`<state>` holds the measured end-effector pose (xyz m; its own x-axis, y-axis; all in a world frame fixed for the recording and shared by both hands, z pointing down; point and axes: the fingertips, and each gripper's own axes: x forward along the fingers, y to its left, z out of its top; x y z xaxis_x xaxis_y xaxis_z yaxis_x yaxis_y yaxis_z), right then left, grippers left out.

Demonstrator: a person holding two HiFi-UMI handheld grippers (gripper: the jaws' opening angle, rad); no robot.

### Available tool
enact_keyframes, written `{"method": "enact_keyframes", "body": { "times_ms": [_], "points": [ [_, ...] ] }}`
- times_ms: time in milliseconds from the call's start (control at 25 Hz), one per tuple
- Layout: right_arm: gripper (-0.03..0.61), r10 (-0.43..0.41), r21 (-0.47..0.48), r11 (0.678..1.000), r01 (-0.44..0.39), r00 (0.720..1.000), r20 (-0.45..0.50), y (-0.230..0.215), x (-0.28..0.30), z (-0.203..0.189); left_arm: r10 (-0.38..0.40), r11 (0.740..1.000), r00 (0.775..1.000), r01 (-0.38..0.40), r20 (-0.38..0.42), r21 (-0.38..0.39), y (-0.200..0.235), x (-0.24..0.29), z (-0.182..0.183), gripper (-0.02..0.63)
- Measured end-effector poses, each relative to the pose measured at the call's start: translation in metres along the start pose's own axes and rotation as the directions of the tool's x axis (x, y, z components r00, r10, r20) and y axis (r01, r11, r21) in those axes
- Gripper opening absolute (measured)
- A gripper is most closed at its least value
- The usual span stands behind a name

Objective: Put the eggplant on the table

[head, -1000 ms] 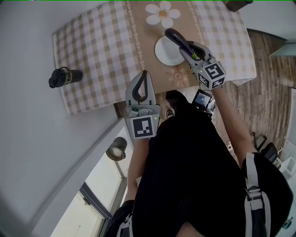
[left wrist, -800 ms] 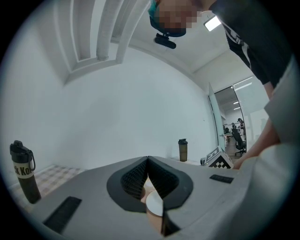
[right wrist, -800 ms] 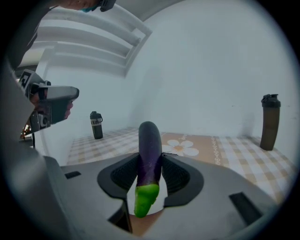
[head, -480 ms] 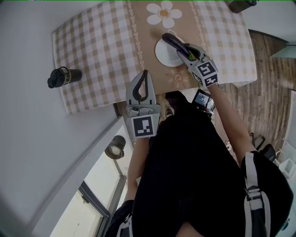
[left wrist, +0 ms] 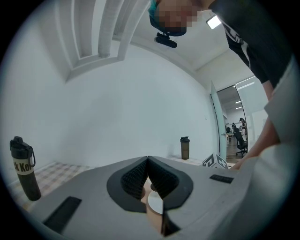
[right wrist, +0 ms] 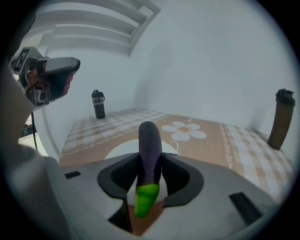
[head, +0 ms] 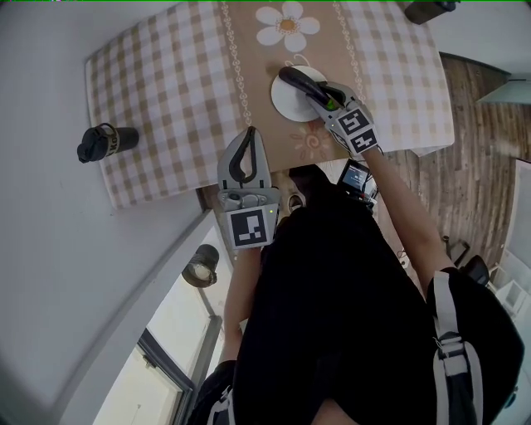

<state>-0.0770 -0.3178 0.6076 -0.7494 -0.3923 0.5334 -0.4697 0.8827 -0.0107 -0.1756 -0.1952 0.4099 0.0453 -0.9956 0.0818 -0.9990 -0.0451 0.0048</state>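
The eggplant [right wrist: 149, 150], purple with a green stem end, is clamped between the jaws of the right gripper [head: 318, 91], above the white plate [head: 287, 105] at upper centre of the checked table [head: 166, 91]. The left gripper [head: 248, 137], mid-frame, is closed on nothing.

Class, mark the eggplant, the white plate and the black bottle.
eggplant [right wrist: 149, 150]: right gripper view, purple body.
white plate [head: 286, 103]: head view, bare left part.
black bottle [head: 109, 142]: head view, its body.

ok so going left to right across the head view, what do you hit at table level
black bottle → left gripper, jaws together → eggplant → dark bottle at the top edge
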Motion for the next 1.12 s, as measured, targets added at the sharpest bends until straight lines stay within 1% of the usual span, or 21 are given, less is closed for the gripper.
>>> {"method": "enact_keyframes", "body": {
  "times_ms": [120, 240, 480, 600, 800, 1000, 1120],
  "points": [
    [0.161, 0.005, -0.010, 1.000, -0.005, 1.000, -0.017, -0.005, 0.003, -0.014, 0.003, 1.000, 1.000, -0.003, -0.005, 0.006, -0.007, 0.004, -0.008, -0.009],
    [0.161, 0.013, -0.014, 1.000, -0.014, 0.999, -0.031, -0.003, 0.010, -0.022, 0.008, 1.000, 1.000, -0.008, -0.023, 0.012, -0.005, 0.003, -0.014, -0.009],
    [0.161, 0.009, -0.061, 0.998, -0.012, 0.999, -0.052, 0.002, 0.009, -0.017, 0.023, 1.000, 1.000, -0.023, -0.005, 0.005, 0.005, -0.003, -0.003, -0.009],
    [0.161, 0.013, -0.081, 0.997, -0.017, 0.999, -0.050, 0.002, 0.014, -0.022, 0.032, 0.999, 0.999, -0.032, -0.007, 0.012, 0.003, -0.002, -0.011, -0.009],
    [0.163, 0.021, -0.078, 0.997, -0.025, 0.998, -0.057, 0.005, 0.016, -0.023, 0.026, 1.000, 1.000, -0.026, -0.010, 0.015, 0.001, -0.003, -0.013, -0.009],
    [0.163, 0.004, -0.094, 0.996, -0.011, 0.998, -0.068, 0.009, 0.004, -0.014, 0.012, 1.000, 1.000, -0.012, 0.007, 0.001, 0.002, -0.010, 0.001, -0.008],
    [0.164, 0.009, -0.087, 0.996, -0.015, 0.998, -0.065, 0.007, 0.008, -0.019, 0.011, 1.000, 1.000, -0.011, 0.000, 0.008, 0.001, -0.007, -0.004, -0.008]
  ]
}}
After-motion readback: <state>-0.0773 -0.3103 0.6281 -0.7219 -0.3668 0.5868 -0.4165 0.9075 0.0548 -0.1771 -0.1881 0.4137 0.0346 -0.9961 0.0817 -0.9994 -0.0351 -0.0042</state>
